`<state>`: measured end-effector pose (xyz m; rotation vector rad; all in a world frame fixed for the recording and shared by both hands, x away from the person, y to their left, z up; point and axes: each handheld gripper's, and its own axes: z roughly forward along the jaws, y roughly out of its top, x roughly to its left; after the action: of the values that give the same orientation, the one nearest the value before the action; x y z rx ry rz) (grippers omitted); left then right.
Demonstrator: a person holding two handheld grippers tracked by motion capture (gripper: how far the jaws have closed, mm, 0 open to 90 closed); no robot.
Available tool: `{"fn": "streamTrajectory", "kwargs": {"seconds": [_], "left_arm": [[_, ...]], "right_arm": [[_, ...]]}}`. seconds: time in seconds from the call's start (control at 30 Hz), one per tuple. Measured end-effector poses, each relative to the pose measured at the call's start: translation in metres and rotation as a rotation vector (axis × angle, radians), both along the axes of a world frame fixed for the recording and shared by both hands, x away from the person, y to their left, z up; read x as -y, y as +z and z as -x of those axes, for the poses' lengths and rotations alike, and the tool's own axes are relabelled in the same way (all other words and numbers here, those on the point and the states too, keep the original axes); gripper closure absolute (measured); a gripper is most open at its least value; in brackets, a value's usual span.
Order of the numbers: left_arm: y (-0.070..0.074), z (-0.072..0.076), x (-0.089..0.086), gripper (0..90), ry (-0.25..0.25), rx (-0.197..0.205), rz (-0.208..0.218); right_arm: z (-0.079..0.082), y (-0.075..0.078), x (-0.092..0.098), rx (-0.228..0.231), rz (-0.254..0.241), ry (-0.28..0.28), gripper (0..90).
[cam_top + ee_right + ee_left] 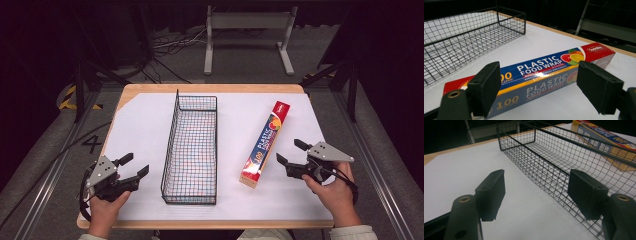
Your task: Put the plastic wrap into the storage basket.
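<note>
One long cardboard box of plastic food wrap [265, 143], glossy red and blue, lies flat at three o'clock of one black wire-mesh basket [191, 150], well apart from it. The right gripper [289, 153] sits just beside the box's near end, released, holding nothing. At nine o'clock of the basket, the left gripper [134, 165] gapes over bare white paper [140, 130]

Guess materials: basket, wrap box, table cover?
Basket: thin metal wire, likely black-coated; open grid with thicker rim rods. Wrap box: printed cardboard, glossy; glare on the lettering, sharp folded edges. Table cover: looks like matte white paper or sheet, no shine, over a wood-look tabletop.
</note>
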<state>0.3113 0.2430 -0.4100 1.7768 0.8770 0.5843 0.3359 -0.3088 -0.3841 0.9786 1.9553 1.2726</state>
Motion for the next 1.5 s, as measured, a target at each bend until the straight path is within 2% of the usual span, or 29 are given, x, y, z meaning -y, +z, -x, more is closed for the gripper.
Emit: {"fn": "streamTrajectory", "kwargs": {"seconds": [0.33,0.47,0.53,0.6,0.8,0.9,1.0,1.03,1.07,1.13,1.23,1.37,1.43,1.5], "left_arm": [[0.0,0.0,0.0,30.8,0.003,-0.004,0.002],[-0.001,-0.001,-0.001,30.8,0.004,-0.008,0.002],[-0.002,-0.001,-0.001,30.8,0.003,-0.011,0.005],[-0.002,0.0,-0.001,30.9,0.005,-0.01,0.008],[-0.002,0.0,-0.001,30.9,0.006,-0.01,0.005],[-0.002,0.0,-0.001,30.8,0.004,-0.01,0.005],[-0.003,-0.001,-0.001,30.7,0.007,-0.007,0.004],[-0.003,-0.001,-0.001,30.7,0.007,-0.007,0.004],[-0.003,-0.001,-0.002,30.7,0.005,-0.008,0.004],[-0.003,-0.001,-0.002,30.8,0.005,-0.01,0.004],[-0.003,-0.001,-0.001,30.7,0.008,-0.009,0.001],[-0.003,0.0,-0.001,30.8,0.012,-0.005,-0.001],[-0.003,0.0,-0.002,30.9,0.017,-0.006,-0.001],[-0.003,0.0,-0.002,30.9,0.018,-0.006,-0.003]], "right_arm": [[0.0,0.002,-0.002,0.008,-0.002,0.005,20.2],[-0.002,0.003,-0.006,0.0,0.008,0.028,20.4],[-0.003,0.007,-0.011,-0.008,-0.004,0.041,25.5],[-0.005,0.012,-0.014,-0.024,0.006,0.044,31.4],[-0.012,0.031,-0.021,-0.131,0.045,0.052,56.2],[-0.018,0.039,-0.024,-0.174,0.091,0.055,68.3],[-0.025,0.046,-0.027,-0.233,0.148,0.068,83.9],[-0.025,0.046,-0.027,-0.233,0.148,0.068,83.9],[-0.027,0.049,-0.027,-0.259,0.168,0.065,89.5],[-0.033,0.056,-0.031,-0.309,0.191,0.074,90.0],[-0.037,0.06,-0.035,-0.333,0.194,0.086,90.0],[-0.046,0.068,-0.04,-0.362,0.242,0.087,90.0],[-0.051,0.073,-0.043,-0.391,0.251,0.092,90.0],[-0.052,0.074,-0.044,-0.399,0.254,0.093,90.0]]}}
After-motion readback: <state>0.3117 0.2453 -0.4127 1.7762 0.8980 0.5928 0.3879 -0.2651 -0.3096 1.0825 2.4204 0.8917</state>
